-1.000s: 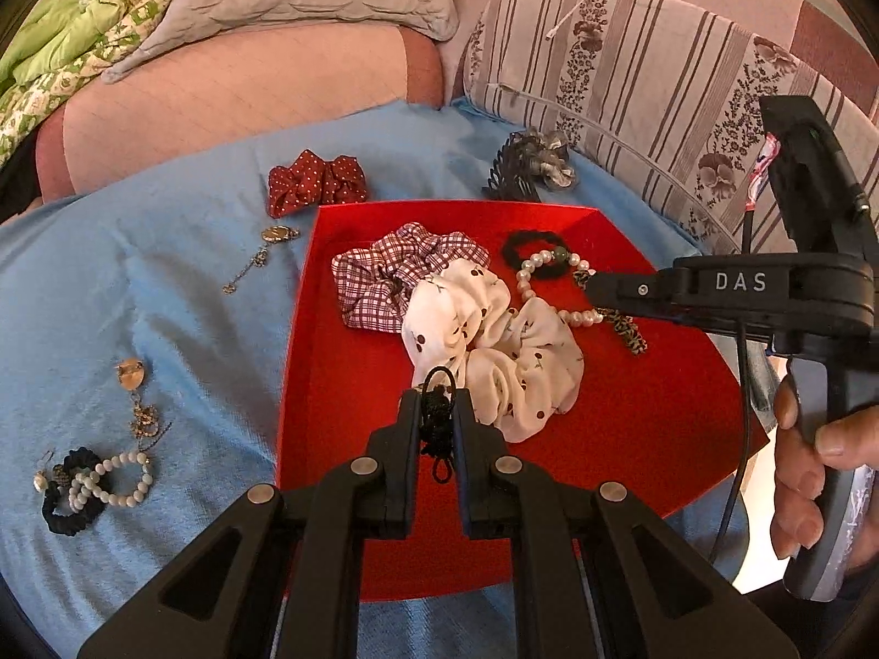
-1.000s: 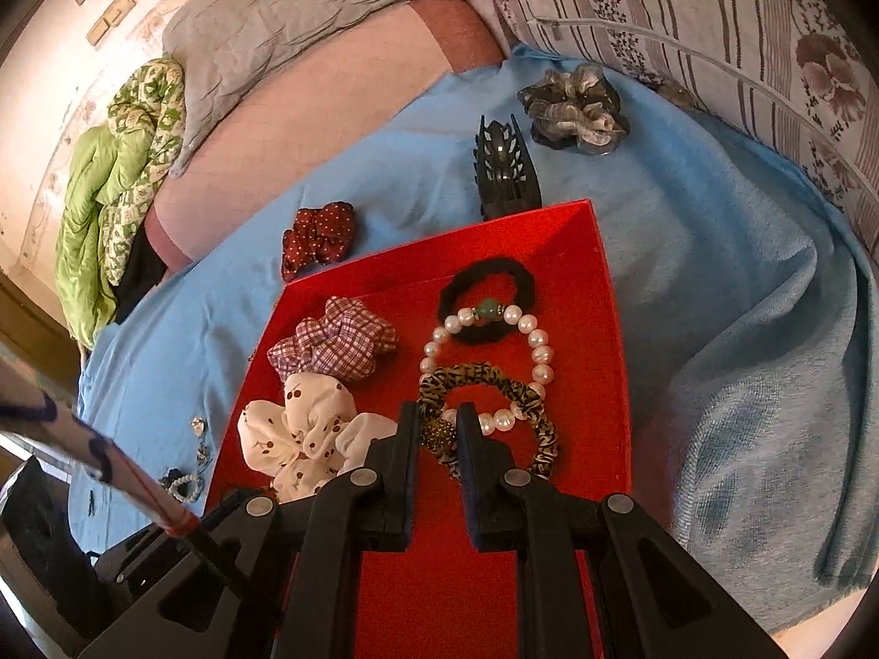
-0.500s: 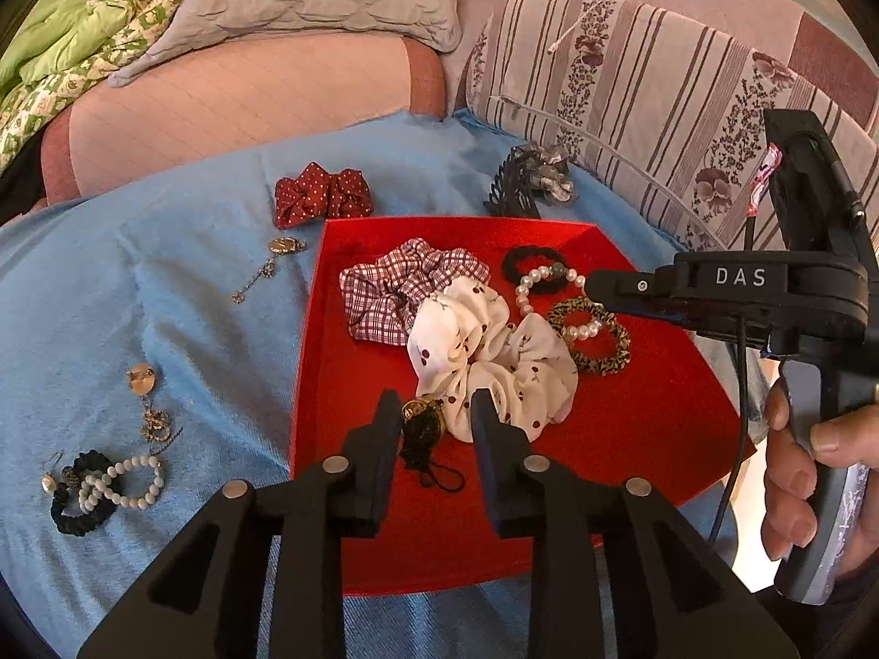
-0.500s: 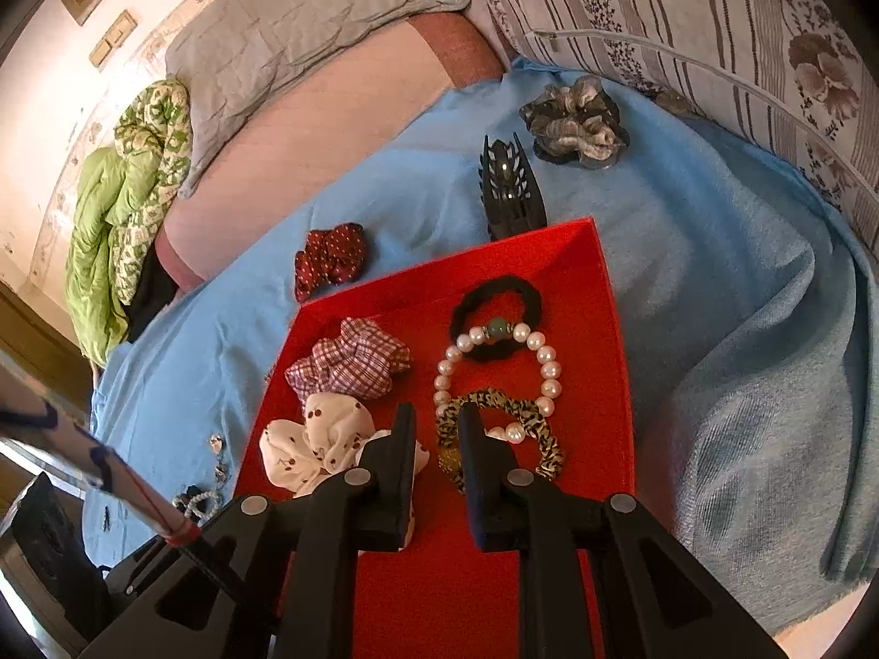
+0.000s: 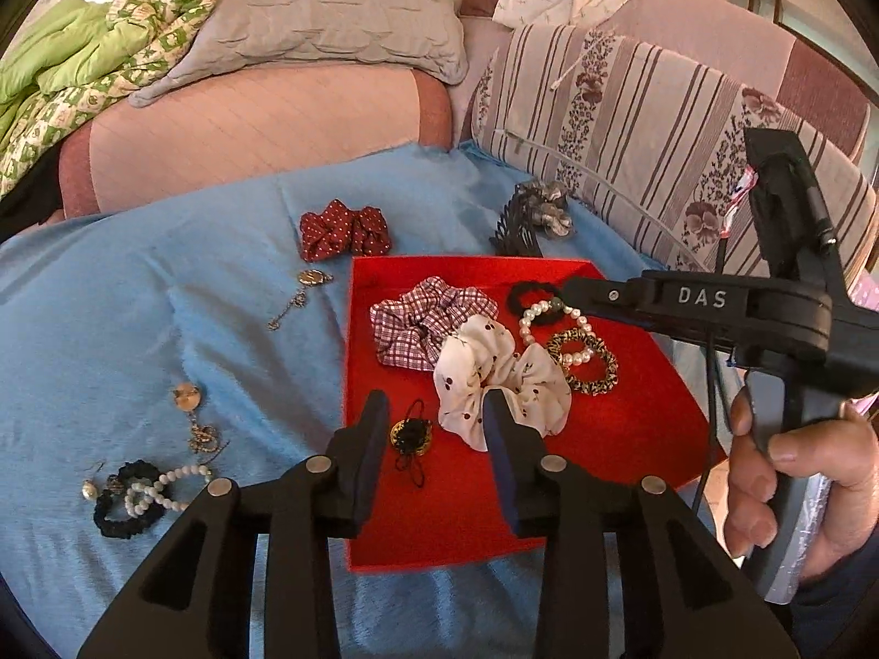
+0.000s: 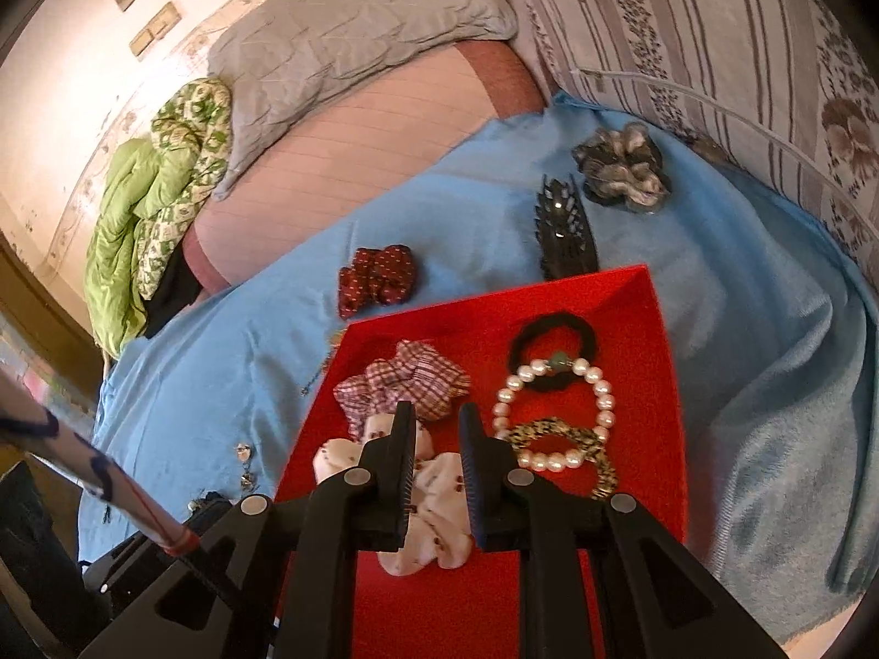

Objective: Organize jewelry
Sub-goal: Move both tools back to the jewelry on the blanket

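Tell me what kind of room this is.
Probably a home living room or bedroom: a grey pillow on a pink couch, a striped floral cushion, and a blue blanket used as the work surface.

Bare red tray [image 5: 632,439] near corner (right side), white scrunchie [image 5: 494,384] crowding the middle

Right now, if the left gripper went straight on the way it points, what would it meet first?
Probably the small gold-and-black pendant lying on the red tray, between the open left gripper; depth is unclear, and the white cherry-print scrunchie lies just beyond.
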### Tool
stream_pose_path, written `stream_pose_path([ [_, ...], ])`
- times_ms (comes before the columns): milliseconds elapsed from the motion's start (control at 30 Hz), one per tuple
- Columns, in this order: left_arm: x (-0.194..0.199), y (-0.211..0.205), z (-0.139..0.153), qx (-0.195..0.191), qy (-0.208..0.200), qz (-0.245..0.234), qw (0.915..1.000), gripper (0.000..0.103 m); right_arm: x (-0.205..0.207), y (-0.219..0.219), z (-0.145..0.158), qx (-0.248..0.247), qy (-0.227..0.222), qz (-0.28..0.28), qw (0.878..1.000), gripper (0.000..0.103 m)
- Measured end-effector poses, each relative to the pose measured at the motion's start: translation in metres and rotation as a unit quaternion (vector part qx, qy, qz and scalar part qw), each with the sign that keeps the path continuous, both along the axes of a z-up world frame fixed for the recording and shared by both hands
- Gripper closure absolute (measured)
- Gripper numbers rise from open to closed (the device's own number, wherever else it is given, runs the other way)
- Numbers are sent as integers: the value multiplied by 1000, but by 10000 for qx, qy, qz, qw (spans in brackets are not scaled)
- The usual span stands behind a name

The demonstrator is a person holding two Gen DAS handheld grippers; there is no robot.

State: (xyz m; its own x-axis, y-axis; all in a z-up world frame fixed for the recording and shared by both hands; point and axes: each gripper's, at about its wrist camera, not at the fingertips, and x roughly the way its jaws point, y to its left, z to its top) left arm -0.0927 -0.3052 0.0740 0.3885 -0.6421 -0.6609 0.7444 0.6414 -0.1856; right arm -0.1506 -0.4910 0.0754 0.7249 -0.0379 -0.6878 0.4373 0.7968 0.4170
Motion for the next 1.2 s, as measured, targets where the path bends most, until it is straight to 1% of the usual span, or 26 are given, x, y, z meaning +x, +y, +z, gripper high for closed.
stream_pose_path([
  [133, 5, 8, 3, -65, 104, -22, 9999, 67, 3, 3, 1, -2, -20, -1, 10000, 86],
  [333, 15, 33, 11, -172, 150, 125, 9997, 67, 8, 10, 4, -65, -47, 53, 10000, 86],
  [467, 27, 63, 15, -131, 122, 337, 9993, 67, 15, 20, 6, -90, -71, 181, 9998, 86],
  [600, 46, 101, 13, -113, 203, 736, 9970, 67, 21, 31, 6, -142, -45, 314, 9994, 86],
  [767, 74, 148, 3, -101, 327, 1284, 9911, 67, 29, 45, 5, -210, -20, 483, 9986, 86],
  [900, 92, 177, -7, -158, 503, 1593, 9858, 67, 36, 60, 5, -259, 0, 648, 9976, 86],
  [1000, 99, 189, -16, -114, 593, 1702, 9836, 67, 43, 75, 4, -304, 30, 830, 9961, 86],
  [1200, 109, 200, -32, -29, 802, 1732, 9816, 67, 60, 117, 7, -356, -44, 1363, 9900, 86],
])
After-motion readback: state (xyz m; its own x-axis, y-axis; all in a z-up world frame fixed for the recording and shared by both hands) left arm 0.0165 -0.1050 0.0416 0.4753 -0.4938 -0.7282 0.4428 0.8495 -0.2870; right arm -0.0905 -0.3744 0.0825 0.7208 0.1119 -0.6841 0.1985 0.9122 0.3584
